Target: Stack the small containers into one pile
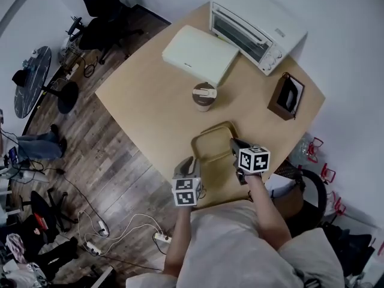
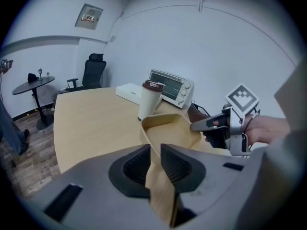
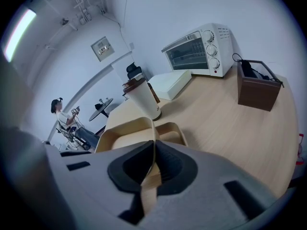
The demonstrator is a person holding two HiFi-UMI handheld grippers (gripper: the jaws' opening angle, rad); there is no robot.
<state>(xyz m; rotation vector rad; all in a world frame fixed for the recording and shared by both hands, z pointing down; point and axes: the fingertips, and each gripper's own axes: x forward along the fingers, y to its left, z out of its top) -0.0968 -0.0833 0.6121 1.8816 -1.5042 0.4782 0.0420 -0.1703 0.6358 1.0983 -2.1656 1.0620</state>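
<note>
Beige container (image 1: 211, 147) lifted off tabletop (image 1: 144, 95) for stacking: right hand-held gripper (image 1: 233, 143) clamped on rim, left hand-held gripper (image 1: 192, 161) slack around opposite rim.

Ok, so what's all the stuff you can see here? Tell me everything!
table: one, light wood, middle of the room
toaster oven: one, white, far corner of the table
flat box: one, white, beside the toaster oven
cup: one, white with a brown lid, mid-table
open box: one, dark brown, right edge of the table
tan container: at least one, near edge, exact number unclear
office chair: at least one, black, on the floor beyond the table
round table: one, dark, left
left gripper: grey, container wall between slightly parted jaws
right gripper: grey, shut on the opposite wall
arms: two, behind the grippers
</note>
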